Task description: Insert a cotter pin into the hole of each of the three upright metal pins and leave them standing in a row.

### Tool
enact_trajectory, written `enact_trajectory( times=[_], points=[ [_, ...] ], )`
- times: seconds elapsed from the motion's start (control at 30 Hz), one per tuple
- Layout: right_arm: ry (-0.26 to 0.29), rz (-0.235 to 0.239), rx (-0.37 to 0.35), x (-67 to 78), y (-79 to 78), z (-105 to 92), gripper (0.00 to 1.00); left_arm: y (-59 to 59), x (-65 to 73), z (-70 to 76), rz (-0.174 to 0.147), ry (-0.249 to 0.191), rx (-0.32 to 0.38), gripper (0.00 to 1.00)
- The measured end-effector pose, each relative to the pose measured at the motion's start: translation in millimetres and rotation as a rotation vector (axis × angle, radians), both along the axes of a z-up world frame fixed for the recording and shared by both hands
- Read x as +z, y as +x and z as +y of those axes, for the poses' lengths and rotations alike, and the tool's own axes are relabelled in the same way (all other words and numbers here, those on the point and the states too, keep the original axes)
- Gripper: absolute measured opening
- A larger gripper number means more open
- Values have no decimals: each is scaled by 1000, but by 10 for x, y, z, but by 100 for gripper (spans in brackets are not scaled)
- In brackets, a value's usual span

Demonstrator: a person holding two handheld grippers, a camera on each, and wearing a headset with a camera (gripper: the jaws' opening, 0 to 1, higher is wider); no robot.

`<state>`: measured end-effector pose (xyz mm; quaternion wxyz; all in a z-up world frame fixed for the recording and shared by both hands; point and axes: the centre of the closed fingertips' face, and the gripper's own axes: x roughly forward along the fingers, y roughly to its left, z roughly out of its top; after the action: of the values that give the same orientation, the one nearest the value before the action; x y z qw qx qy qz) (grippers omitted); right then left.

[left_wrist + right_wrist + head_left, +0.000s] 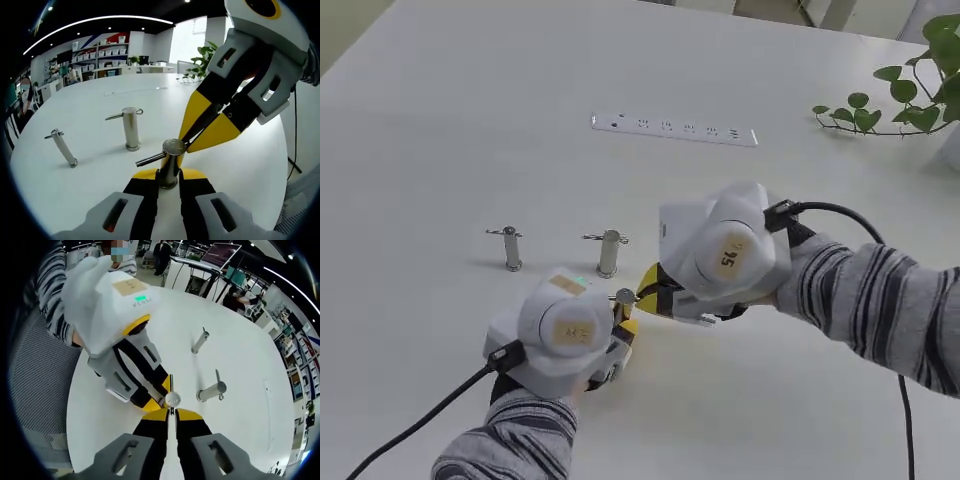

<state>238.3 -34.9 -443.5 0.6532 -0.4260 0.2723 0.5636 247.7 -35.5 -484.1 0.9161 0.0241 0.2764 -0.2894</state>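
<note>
A third metal pin point(625, 297) stands on the white table between my two grippers. My left gripper point(169, 175) is shut on its lower shaft point(168, 170). A cotter pin point(150, 159) sticks out sideways through the hole just under the pin's head. My right gripper point(171, 414) is shut on the other end of that cotter pin point(171, 382), its yellow jaws closed right beside the pin's head point(173, 399). Two more metal pins point(512, 248) point(609, 252) stand upright further back, each with a cotter pin through it.
A white power strip point(674, 129) lies further back on the table. A green plant point(910, 95) sits at the far right corner. Black cables trail from both grippers toward the near edge. Bare tabletop lies left of the pins.
</note>
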Motion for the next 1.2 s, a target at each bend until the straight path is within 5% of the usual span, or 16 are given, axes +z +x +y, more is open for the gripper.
enact_trajectory(
  times=[0.27,0.6,0.87,1.2],
  points=[
    [59,69,-63,-8,29,67,10,-60,64,104,-23,29,-41,32],
    [152,186,-158,-88,39,195,10,-216,154,176,-41,20,-90,47],
    [157,230,-187,-113,22,190,9,-298,293,287,-51,-14,-86,58],
    [141,245,-192,-107,50,93,8,-361,449,442,-88,-3,-124,70]
  ],
)
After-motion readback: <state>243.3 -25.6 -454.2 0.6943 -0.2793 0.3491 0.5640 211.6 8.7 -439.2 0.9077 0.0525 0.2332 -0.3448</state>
